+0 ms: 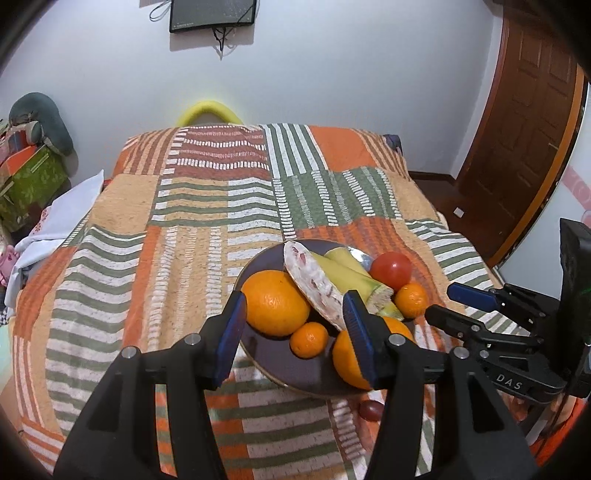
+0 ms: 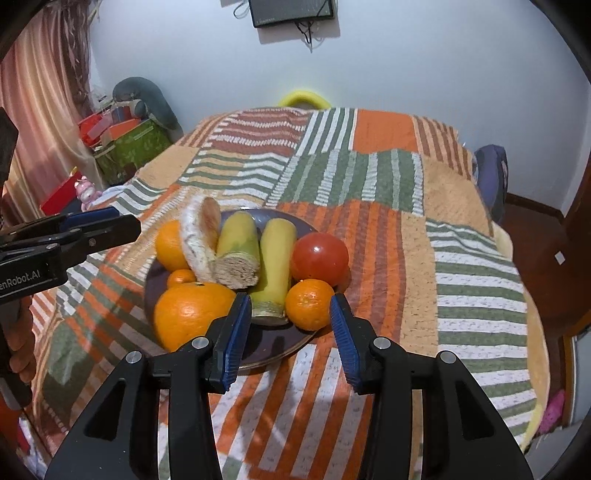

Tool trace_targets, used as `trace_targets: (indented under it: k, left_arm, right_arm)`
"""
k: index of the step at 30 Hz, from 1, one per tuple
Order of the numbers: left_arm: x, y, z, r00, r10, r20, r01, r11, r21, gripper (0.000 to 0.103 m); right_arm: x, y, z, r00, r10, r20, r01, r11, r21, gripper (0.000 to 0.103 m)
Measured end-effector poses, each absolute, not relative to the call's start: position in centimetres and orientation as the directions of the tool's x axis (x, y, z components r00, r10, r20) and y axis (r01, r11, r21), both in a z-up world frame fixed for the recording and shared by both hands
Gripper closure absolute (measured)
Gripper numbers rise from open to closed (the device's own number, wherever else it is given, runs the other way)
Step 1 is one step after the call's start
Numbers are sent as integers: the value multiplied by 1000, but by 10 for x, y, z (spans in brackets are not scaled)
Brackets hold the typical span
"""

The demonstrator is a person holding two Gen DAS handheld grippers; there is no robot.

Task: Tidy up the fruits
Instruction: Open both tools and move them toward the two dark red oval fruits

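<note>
A dark round plate [image 1: 266, 262] [image 2: 273, 347] on the patchwork bed holds two large oranges [image 1: 275, 302] [image 2: 188, 314], two mandarins [image 1: 308, 339] [image 2: 309, 304], a red tomato [image 1: 390, 270] [image 2: 319, 258], two yellow-green stalk pieces [image 1: 351, 275] [image 2: 275, 258] and a pale speckled slice [image 1: 314, 284] [image 2: 197, 240]. My left gripper [image 1: 293, 338] is open over the plate's near edge, empty. My right gripper [image 2: 288, 334] is open just before the plate, empty; it also shows in the left wrist view [image 1: 443, 302]. A small dark red fruit [image 1: 370, 409] lies on the blanket beside the plate.
The striped orange-green blanket [image 1: 207, 206] [image 2: 406, 229] covers the bed. Boxes and a grey pillow [image 1: 37, 125] [image 2: 144, 99] sit at the left. A wooden door [image 1: 524, 122] stands at the right. A monitor [image 1: 212, 14] hangs on the far wall.
</note>
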State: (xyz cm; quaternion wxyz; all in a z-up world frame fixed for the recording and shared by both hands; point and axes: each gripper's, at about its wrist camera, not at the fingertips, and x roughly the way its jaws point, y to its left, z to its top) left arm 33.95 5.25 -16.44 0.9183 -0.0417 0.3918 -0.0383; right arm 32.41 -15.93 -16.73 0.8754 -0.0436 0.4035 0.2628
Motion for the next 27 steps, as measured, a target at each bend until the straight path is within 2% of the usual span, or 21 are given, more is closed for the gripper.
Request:
trace_targets:
  k: [6, 10, 16, 20, 27]
  left_arm:
    - [305, 53, -143, 715, -96, -692, 32, 994, -104, 49]
    - [275, 51, -131, 730, -87, -678, 33, 995, -92, 44]
    - [238, 46, -126, 721, -92, -687, 44, 995, -87, 43]
    - [219, 44, -132, 703, -113, -702, 45, 992, -115, 38]
    - [206, 36, -168, 625, -126, -770, 42, 991, -128, 37]
  right_arm:
    - [299, -166, -138, 576, 432, -694, -500, 858, 118, 62]
    - [277, -171, -116, 601, 442, -666, -503, 857, 115, 62]
    - [248, -175, -100, 624, 448, -641, -502, 858, 110, 60]
    - [233, -178, -98, 629, 445, -637, -501, 859, 104, 59]
    - [222, -182, -108, 614, 438, -657, -498, 860, 108, 58]
